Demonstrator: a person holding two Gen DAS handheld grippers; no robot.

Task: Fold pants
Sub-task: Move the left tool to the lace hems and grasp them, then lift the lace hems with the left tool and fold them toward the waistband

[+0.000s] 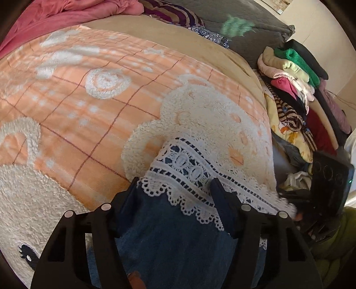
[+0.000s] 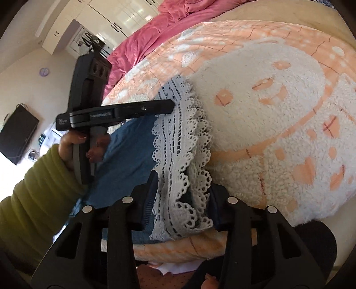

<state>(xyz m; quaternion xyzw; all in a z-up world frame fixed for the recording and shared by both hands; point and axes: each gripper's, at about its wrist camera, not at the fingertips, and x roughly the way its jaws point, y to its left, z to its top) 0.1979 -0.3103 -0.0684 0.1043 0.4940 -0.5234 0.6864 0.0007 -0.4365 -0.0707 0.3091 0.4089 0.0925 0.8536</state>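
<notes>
The pants (image 1: pixel 173 233) are blue denim with a white lace hem (image 1: pixel 191 169). They lie on an orange and white fleece blanket (image 1: pixel 73 111) on the bed. My left gripper (image 1: pixel 175 184) straddles the lace hem, its jaws wide apart with the cloth between them. In the right wrist view the same lace hem (image 2: pixel 180 142) runs up the frame, with denim (image 2: pixel 126 151) to its left. My right gripper (image 2: pixel 184 186) also straddles the hem edge, jaws apart. The left gripper (image 2: pixel 124 111) shows there from the side, over the hem's far end.
A pink duvet (image 1: pixel 66 11) lies at the bed's far side. A pile of folded clothes (image 1: pixel 296 89) sits to the right of the bed. A grey pillow (image 1: pixel 244 24) lies at the head. White wardrobes (image 2: pixel 106 17) and a wall TV (image 2: pixel 17 131) stand beyond.
</notes>
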